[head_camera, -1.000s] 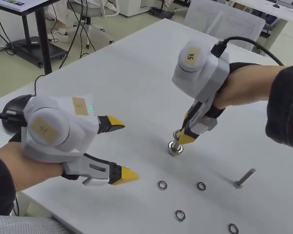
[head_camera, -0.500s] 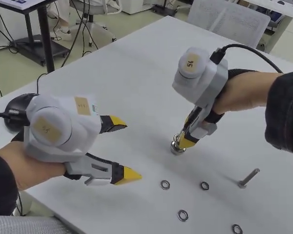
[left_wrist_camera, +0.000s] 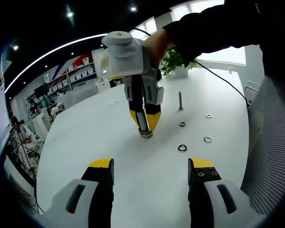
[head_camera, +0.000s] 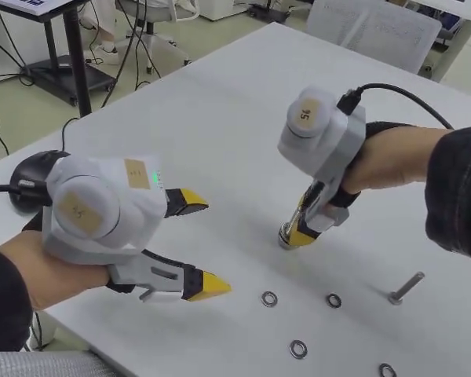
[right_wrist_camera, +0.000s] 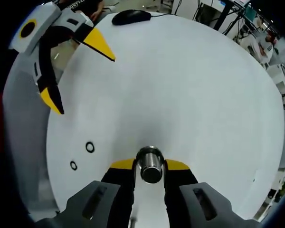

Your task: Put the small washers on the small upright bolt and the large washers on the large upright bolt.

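Note:
The large bolt (head_camera: 286, 234) stands on the white table (head_camera: 220, 118), and my right gripper (head_camera: 298, 233) points down, shut on it. In the right gripper view the bolt's round end (right_wrist_camera: 150, 164) sits clamped between the yellow fingertips (right_wrist_camera: 178, 165). The left gripper view shows that gripper (left_wrist_camera: 143, 121) and the bolt's base (left_wrist_camera: 146, 134) ahead. The small bolt (head_camera: 406, 287) lies on its side at the right. Several washers lie loose near the front edge, among them one (head_camera: 268, 298), another (head_camera: 334, 300) and a third (head_camera: 298, 349). My left gripper (head_camera: 205, 244) hovers open at the lower left, holding nothing.
A black mouse (right_wrist_camera: 131, 16) lies near the table's left edge. A black cable (head_camera: 392, 75) runs from the right gripper. A desk leg and chairs (head_camera: 71, 55) stand on the floor beyond the table. Bare tabletop stretches behind the grippers.
My right gripper has dropped lower over the large bolt and sits closer to the table. The left gripper has hardly moved; the head camera has shifted a little.

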Available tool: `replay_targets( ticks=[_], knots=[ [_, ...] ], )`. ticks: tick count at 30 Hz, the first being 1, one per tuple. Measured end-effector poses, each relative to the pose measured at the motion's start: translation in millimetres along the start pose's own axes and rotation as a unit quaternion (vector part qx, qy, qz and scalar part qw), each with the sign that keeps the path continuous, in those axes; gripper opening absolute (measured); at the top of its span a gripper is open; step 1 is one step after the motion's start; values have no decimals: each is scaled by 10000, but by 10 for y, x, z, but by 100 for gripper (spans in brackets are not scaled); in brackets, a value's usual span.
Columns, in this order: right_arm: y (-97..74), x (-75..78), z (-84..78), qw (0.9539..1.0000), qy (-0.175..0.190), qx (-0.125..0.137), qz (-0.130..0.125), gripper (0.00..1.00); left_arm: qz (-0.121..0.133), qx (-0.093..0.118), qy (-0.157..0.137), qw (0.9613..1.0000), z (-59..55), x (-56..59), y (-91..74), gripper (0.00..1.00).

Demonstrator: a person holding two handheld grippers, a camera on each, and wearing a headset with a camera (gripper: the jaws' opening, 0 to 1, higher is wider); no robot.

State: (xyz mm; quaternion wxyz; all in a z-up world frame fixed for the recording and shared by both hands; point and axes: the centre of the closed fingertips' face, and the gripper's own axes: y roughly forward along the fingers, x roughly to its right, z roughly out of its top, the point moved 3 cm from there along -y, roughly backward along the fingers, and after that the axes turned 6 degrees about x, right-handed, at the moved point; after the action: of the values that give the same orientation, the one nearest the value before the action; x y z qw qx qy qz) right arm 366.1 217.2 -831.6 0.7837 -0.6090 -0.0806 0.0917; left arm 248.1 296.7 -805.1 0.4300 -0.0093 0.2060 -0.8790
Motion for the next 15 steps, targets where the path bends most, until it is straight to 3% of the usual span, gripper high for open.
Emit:
replay_targets(
  ticks=[15],
  knots=[
    [-9,-14,-6,10000,12,5,3,25,-14,-11,17,10000,18,-22,19,62]
  ],
)
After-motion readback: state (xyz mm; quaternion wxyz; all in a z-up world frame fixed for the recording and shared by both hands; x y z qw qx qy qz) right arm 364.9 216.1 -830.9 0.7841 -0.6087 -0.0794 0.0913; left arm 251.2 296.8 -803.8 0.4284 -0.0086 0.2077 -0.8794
